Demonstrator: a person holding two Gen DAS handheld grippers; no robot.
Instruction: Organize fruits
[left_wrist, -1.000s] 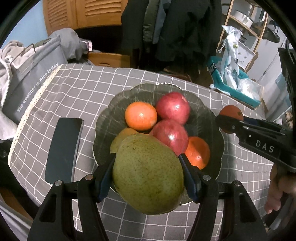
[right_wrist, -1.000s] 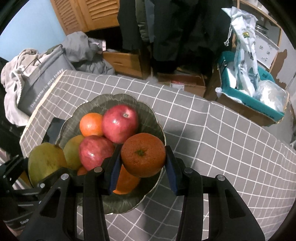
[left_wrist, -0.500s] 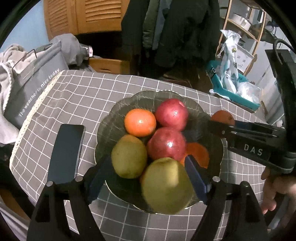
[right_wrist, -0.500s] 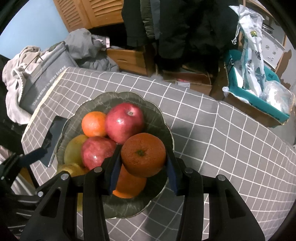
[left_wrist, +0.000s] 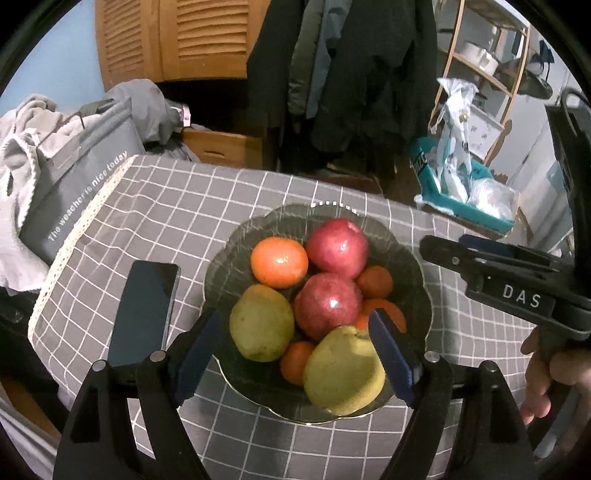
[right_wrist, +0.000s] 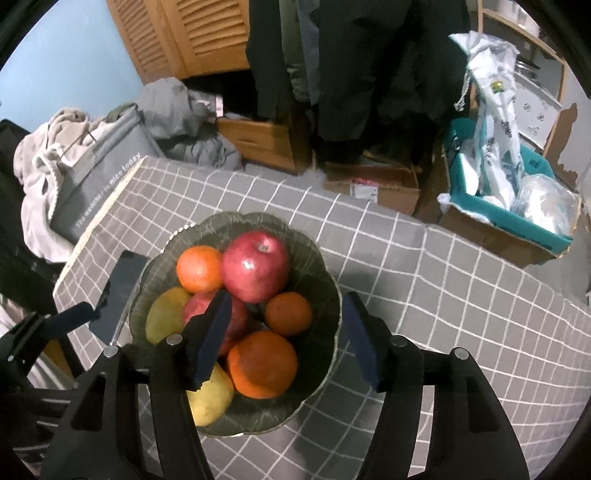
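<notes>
A dark scalloped bowl (left_wrist: 410, 266) (right_wrist: 325, 291) on the checked cloth holds two red apples (left_wrist: 327, 306) (right_wrist: 255, 266), several oranges and two green-yellow pears. My left gripper (left_wrist: 293, 317) is open above the bowl's near rim; the nearer pear (left_wrist: 343, 369) lies free in the bowl below its right pad. My right gripper (right_wrist: 284, 306) has its jaws opening, and a small orange (right_wrist: 288, 314) (left_wrist: 373, 282) rests in the bowl beneath the gap, untouched by the pads. The right gripper (left_wrist: 443, 247) reaches in from the right, with a hand on its handle.
A dark phone (left_wrist: 144, 314) (right_wrist: 118, 295) lies flat on the cloth just left of the bowl. A grey printed bag (left_wrist: 74, 192) and clothes sit past the table's left edge. A teal box (right_wrist: 517, 214) with plastic bags stands on the floor behind.
The left jaws spread and let the big pear drop into the bowl. The right jaws parted and the orange now lies in the bowl. Both grippers rose a little.
</notes>
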